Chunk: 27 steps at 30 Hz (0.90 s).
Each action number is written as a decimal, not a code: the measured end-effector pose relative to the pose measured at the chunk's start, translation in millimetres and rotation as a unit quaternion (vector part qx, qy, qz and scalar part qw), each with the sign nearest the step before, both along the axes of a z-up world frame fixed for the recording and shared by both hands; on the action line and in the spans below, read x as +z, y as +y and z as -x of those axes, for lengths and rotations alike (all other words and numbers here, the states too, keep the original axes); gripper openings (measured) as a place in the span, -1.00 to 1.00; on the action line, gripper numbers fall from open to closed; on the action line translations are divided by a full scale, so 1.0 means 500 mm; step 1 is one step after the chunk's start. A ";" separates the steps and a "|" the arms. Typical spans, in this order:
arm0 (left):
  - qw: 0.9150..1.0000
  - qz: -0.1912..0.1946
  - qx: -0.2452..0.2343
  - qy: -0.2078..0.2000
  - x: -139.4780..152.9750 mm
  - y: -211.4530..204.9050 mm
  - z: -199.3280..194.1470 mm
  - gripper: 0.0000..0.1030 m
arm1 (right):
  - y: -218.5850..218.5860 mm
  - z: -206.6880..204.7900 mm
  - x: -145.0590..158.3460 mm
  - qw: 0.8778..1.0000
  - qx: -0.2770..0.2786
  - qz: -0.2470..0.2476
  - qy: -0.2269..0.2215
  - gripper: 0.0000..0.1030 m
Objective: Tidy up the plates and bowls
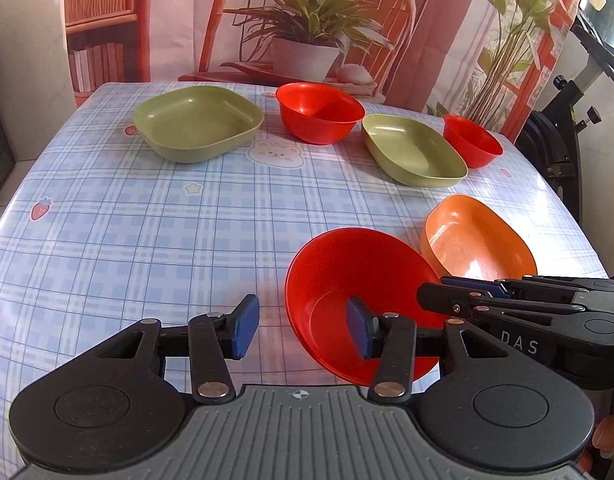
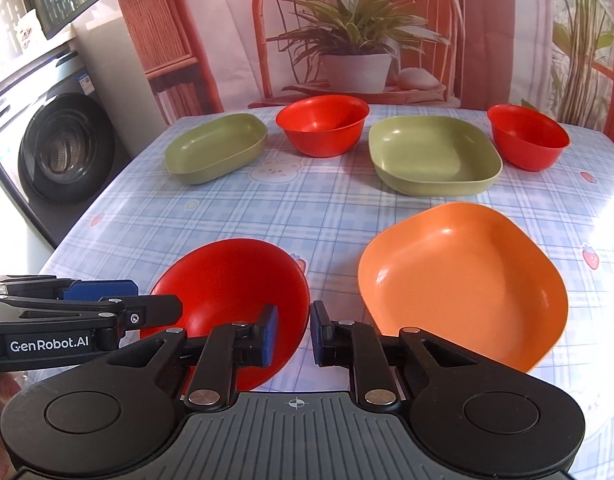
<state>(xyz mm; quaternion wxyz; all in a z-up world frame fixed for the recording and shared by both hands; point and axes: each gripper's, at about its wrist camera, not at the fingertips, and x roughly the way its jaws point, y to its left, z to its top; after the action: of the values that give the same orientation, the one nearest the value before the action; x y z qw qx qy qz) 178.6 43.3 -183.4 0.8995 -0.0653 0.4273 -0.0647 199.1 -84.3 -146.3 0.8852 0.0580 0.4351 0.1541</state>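
A near red bowl [image 1: 347, 280] [image 2: 231, 280] sits on the table's front. My left gripper [image 1: 303, 330] is open, straddling the bowl's left rim, right pad inside. My right gripper [image 2: 294, 334] straddles the bowl's right rim [image 2: 305, 300], left pad inside, with a narrow gap still around the rim. An orange plate [image 1: 475, 240] [image 2: 463, 280] lies right of the bowl. At the back stand two green plates [image 1: 197, 122] [image 1: 413, 150] and two red bowls [image 1: 319, 110] [image 1: 471, 140].
The table [image 1: 127, 220] has a blue plaid cloth; its left and right edges drop off. A washing machine [image 2: 63, 148] stands left of the table. A printed backdrop [image 2: 347, 32] hangs behind the table.
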 end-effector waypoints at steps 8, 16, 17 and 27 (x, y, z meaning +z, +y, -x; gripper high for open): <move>1.000 0.006 0.008 0.016 -0.012 0.000 -0.001 -0.56 | -0.007 -0.002 -0.018 1.000 -0.011 -0.001 0.020 -0.76; 1.000 0.004 0.000 0.006 -0.013 -0.004 0.009 -0.77 | -0.009 -0.002 -0.018 1.000 -0.013 -0.004 0.023 -0.85; 1.000 0.004 0.000 0.005 -0.014 -0.005 0.010 -0.77 | -0.010 -0.002 -0.019 1.000 -0.013 -0.004 0.024 -0.85; 1.000 0.001 -0.004 -0.007 0.005 0.001 0.004 -0.77 | -0.011 -0.011 -0.004 0.999 -0.021 -0.013 0.020 -0.86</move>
<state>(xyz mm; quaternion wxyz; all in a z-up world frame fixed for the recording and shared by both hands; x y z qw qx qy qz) 176.4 44.0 -181.0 0.9023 -0.0642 0.4208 -0.0689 204.6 -89.7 -148.2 0.8786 0.0815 0.4493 0.1396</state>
